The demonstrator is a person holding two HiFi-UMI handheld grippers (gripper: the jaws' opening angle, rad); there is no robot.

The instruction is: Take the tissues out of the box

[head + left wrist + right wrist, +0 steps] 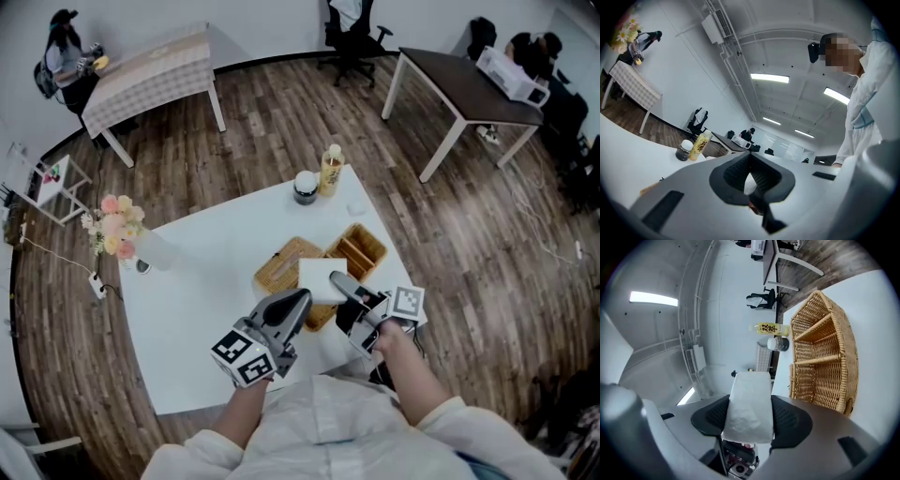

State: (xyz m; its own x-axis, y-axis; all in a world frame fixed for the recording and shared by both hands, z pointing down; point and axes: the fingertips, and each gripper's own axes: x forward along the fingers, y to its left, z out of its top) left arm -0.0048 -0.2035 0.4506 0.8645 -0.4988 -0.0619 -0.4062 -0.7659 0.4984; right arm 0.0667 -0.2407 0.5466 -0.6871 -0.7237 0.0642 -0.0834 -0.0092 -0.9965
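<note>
Head view: my right gripper (339, 278) is clamped on a folded white tissue (321, 278) over the flat woven wicker box (279, 267) on the white table (187, 375). My left gripper (302, 300) is just beside it, jaws meeting at the tips, empty. Open tabletop lies to the left. A compartmented wicker basket (361, 248) crowds the box's right side. A yellow bottle (330, 172) and a dark jar (306, 187) stand at the far edge.

Right tongs (343, 282) hold a white tissue (319, 278) above the wicker box (279, 267) on the table (202, 281).
</note>
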